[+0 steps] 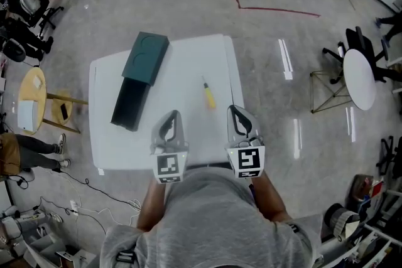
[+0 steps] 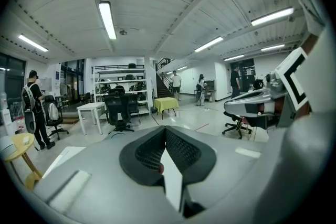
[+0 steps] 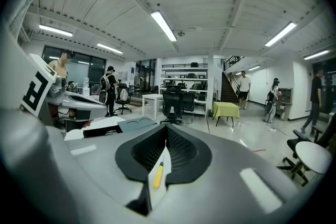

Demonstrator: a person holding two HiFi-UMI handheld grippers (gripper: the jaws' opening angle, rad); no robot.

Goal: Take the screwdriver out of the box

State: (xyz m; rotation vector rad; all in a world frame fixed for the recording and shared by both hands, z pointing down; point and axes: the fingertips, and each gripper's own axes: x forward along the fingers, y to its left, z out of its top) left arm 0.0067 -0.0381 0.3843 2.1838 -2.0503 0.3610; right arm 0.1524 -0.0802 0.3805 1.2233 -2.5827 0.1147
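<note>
A screwdriver [image 1: 208, 96] with a yellow handle lies on the white table [image 1: 125, 147], out of the box, a little beyond and between my two grippers. The dark teal box [image 1: 139, 78] lies at the table's left with its lid slid partway off the inner tray. My left gripper [image 1: 169, 115] is shut and empty, right of the box. My right gripper [image 1: 235, 110] is also shut and empty, just right of the screwdriver. In the right gripper view the screwdriver [image 3: 157, 174] shows through the gap under the shut jaws [image 3: 168, 128], with the box [image 3: 126, 126] further left. The left gripper view shows its jaws [image 2: 165, 129] met over bare tabletop.
A round yellow side table [image 1: 31, 94] and a person [image 1: 25, 154] are to the table's left. A round white table [image 1: 359, 78] with office chairs stands at the right. A red line [image 1: 276, 9] marks the floor beyond the table's far edge.
</note>
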